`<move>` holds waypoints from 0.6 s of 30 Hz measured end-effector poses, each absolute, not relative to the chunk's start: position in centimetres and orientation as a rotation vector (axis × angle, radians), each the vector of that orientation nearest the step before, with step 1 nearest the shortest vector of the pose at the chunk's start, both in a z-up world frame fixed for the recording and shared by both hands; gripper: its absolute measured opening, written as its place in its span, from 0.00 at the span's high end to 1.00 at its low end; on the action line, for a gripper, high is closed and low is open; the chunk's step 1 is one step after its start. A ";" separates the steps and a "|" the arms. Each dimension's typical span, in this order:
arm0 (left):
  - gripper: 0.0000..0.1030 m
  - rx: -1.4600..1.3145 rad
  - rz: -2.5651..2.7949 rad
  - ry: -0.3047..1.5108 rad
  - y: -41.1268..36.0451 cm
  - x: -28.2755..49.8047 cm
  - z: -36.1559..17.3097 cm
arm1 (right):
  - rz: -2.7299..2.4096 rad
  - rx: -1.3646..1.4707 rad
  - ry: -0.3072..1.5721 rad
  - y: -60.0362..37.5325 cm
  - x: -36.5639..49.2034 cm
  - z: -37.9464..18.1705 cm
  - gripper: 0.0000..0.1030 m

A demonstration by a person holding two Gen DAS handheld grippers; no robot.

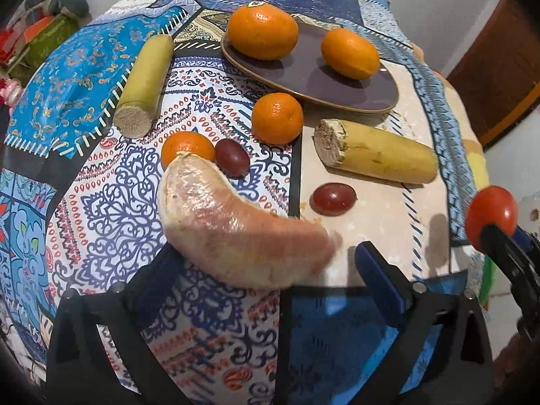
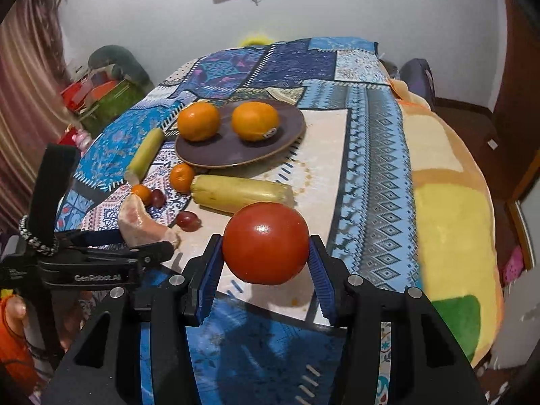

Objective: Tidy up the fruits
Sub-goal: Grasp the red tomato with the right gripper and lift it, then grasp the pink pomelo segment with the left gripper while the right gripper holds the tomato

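My right gripper (image 2: 266, 270) is shut on a red tomato (image 2: 266, 243), held above the table's near edge; the tomato also shows at the right of the left wrist view (image 1: 491, 217). My left gripper (image 1: 270, 270) is open, with a pale pink pomelo wedge (image 1: 236, 229) lying between its fingers on the cloth. A dark purple plate (image 1: 354, 91) holds two oranges (image 1: 263, 32) (image 1: 349, 53). A small orange (image 1: 276, 118), a smaller one (image 1: 185, 146), two red grapes (image 1: 233, 157) (image 1: 333, 199) and two yellow cut stalk pieces (image 1: 145, 84) (image 1: 378, 153) lie on the cloth.
A patterned blue patchwork cloth (image 2: 364, 135) covers the table. A yellow and green blanket (image 2: 452, 222) hangs at the right. Clutter with a green basket (image 2: 108, 101) stands at the far left. A brown wooden door (image 1: 499, 77) is at the right.
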State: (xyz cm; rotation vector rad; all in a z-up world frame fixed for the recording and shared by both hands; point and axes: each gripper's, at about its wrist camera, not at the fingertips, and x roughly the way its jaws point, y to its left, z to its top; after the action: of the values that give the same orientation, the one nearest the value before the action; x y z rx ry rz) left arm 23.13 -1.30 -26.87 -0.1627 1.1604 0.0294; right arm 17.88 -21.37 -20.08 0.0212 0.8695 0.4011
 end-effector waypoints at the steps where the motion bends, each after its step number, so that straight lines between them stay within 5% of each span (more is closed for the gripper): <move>1: 0.01 -0.151 0.042 1.158 -1.4 23.3 -27.1 | 0.403 0.026 0.871 -21.5 17.9 -20.2 0.55; 18: 0.08 -0.124 -0.071 1.118 4.8 17.7 -24.9 | 0.420 0.005 0.863 -20.7 17.6 -19.9 0.55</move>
State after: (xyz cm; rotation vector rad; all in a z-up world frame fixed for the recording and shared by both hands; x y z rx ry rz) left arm 17.70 4.80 -24.90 -0.1245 1.1182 -0.0709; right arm 17.63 -20.74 -19.93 0.0048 0.8626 0.4204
